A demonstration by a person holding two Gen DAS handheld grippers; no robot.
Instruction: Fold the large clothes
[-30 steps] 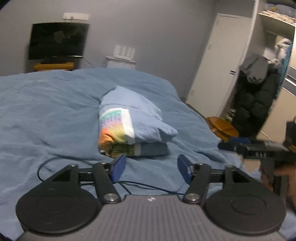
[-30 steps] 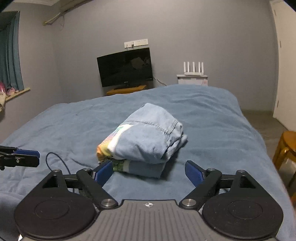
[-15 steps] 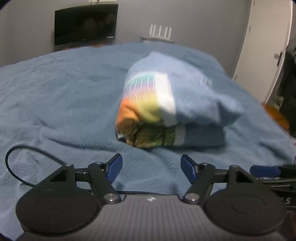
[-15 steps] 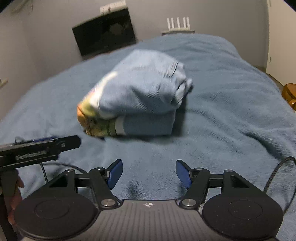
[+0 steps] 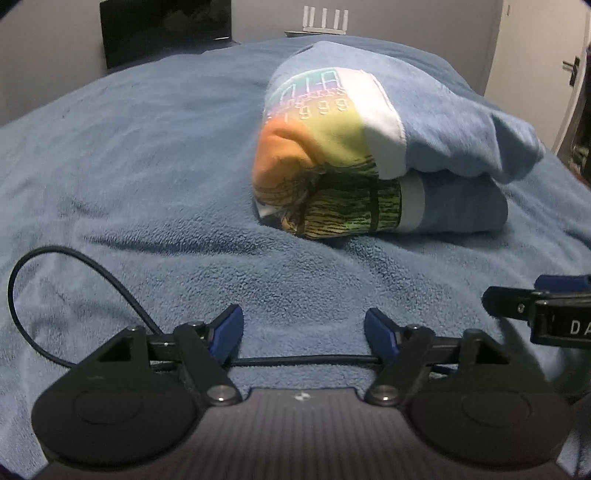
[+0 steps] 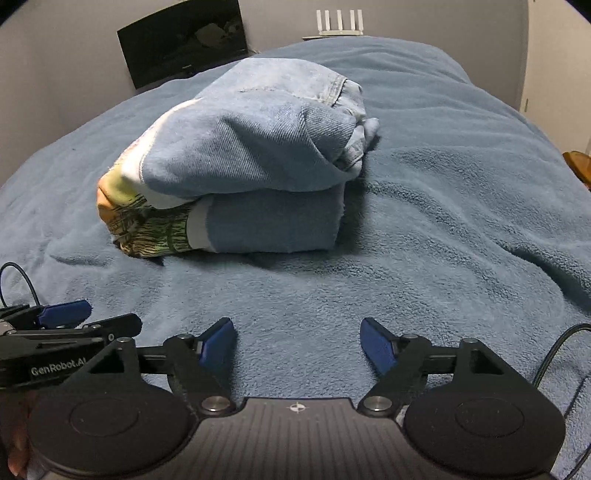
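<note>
Lying at the far left against the grey wall, a dark flat television screen (image 6: 183, 40) stands beyond the bed, and a thin black cable (image 5: 74, 291) loops over the near left of the fleecy blue blanket (image 5: 129, 166) that covers the bed. Just right of that loop, the left gripper (image 5: 303, 332) hangs low over the blanket with its blue-padded jaws spread and opening, nothing between them but bare fleece and a straight run of the same cable behind. Farther off, around the middle of the bed, rests the folded blue denim garment with a rainbow-coloured printed panel (image 5: 369, 158); it sits as a thick bundle of two stacked layers, its printed end turned to the left and its plain denim end to the right, well apart from both tools. In the right wrist view the bundle's upper layer bulges over the lower one, with a stitched hem at its far right. Next to the left tool, on its right, the right gripper (image 6: 298, 345) also hovers just above the blanket, jaws wide and opening, empty. A white router with upright antennas (image 6: 338, 24) stands behind the bed, and at the far right edge a white door (image 5: 535, 44) and part of a brown wooden stool (image 6: 580, 166) show.
</note>
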